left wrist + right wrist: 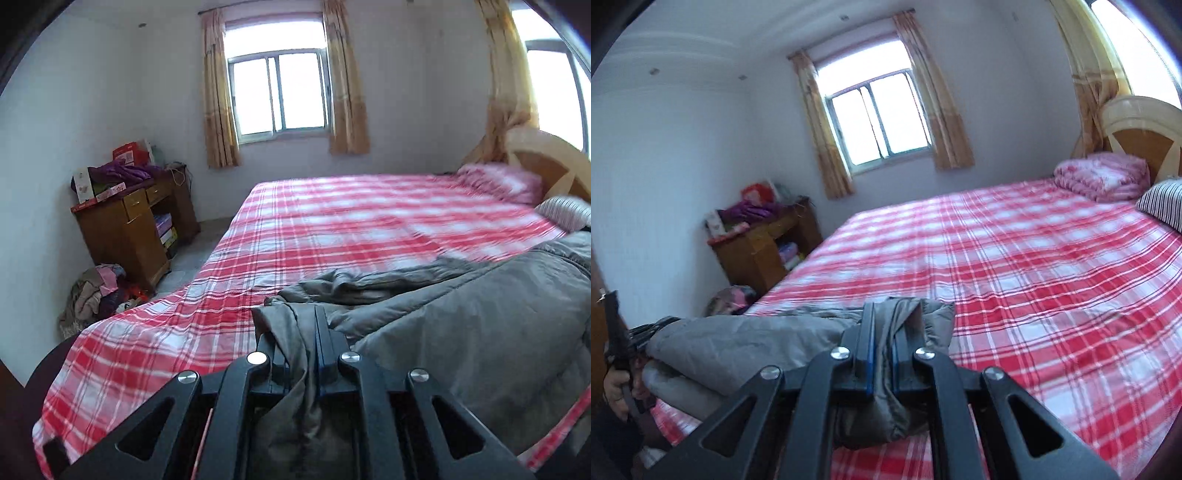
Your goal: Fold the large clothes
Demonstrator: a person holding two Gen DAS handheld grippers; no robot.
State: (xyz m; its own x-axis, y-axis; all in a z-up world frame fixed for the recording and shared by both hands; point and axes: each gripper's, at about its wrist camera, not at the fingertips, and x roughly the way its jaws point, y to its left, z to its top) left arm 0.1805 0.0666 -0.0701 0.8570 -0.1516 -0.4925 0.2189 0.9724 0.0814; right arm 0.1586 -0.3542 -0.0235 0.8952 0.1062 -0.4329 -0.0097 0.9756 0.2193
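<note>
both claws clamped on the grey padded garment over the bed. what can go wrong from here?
1. Slip: the left claw and the right claw each pinch only a bunched edge of the grey garment; its bulk may pull it free.
2. Uneven fold: fabric between the claws is rumpled, so creases may get folded in.
3. Drag: its low part lies on the plaid sheet and could ruck it.

Left gripper (295,325) fingers (323,332) clamp grey padded garment (461,306) over plaid bed (332,221).
</note>
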